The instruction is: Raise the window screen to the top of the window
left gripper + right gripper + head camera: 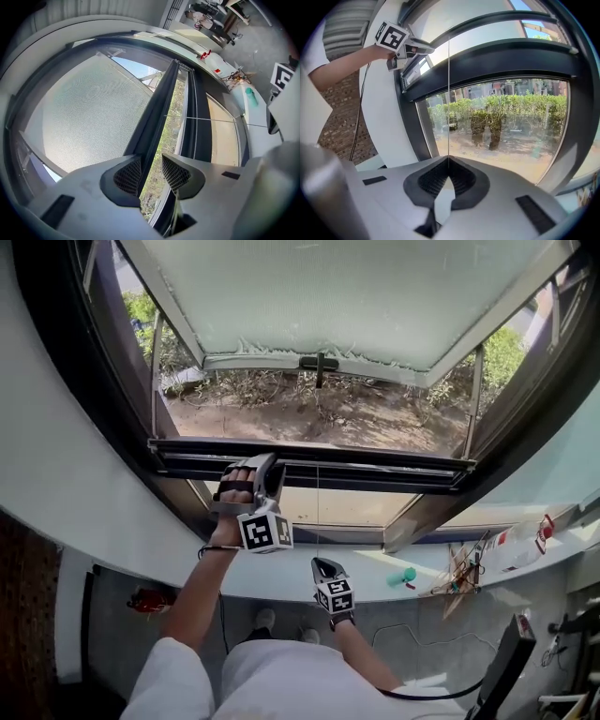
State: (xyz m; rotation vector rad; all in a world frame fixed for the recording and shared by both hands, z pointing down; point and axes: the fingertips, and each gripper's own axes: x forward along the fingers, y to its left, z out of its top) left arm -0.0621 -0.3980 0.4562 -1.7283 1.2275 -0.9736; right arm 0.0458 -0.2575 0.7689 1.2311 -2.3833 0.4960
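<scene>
Head view: a dark-framed window fills the upper picture. The screen is seen across the upper part of the opening. Its bottom bar hangs well above a dark rail, and bare ground is seen through the gap between them. A white sill runs below the window.

The left gripper is held up at the rail. In the left gripper view its jaws are seen apart, with the rail's edge passing between them untouched. The right gripper is held lower, over the sill, with its jaws closed on a thin cord that runs straight up.

A red-capped bottle lies on the sill; its contents cannot be made out.
</scene>
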